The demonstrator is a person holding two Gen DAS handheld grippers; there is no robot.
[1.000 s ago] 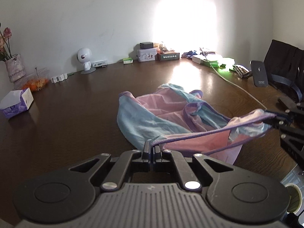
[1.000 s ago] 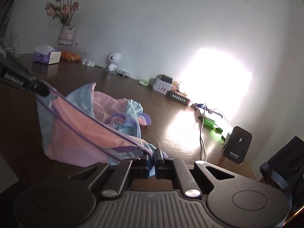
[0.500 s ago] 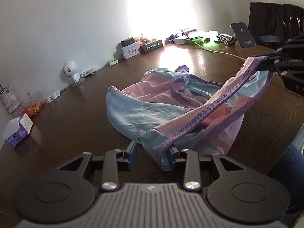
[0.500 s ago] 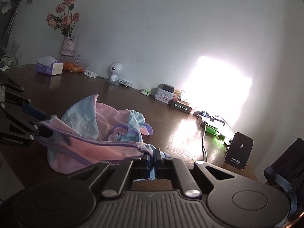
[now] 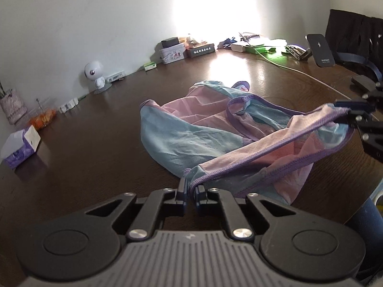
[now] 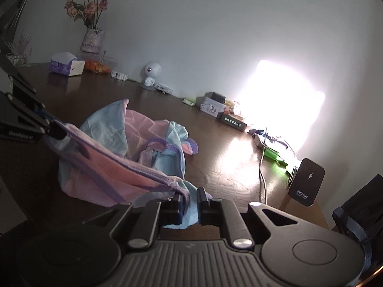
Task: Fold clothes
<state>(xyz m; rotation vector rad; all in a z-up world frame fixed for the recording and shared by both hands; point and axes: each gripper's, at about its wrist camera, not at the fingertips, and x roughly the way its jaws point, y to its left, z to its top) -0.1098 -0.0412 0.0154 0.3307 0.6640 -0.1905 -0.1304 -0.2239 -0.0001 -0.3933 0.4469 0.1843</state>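
Garment (image 5: 210,129) of pink and blue with purple trim lies crumpled on the dark wooden bench (image 5: 95,143), its hem stretched taut between both tools. The left gripper (image 5: 190,191) has just been closing its jaws and now pinches the trim; the right gripper (image 6: 189,199) is clenched on the hem's other end. Farther off sit a tissue box (image 5: 20,147), a small white robot figure (image 5: 95,75), a tin (image 5: 172,52) and a black charger stand (image 6: 306,181), all along the pale wall (image 5: 83,12), where a bright patch of light falls.

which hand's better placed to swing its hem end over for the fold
Right, probably: right tongs hold the hem lifted off the table; left tongs grip it low by the heap.
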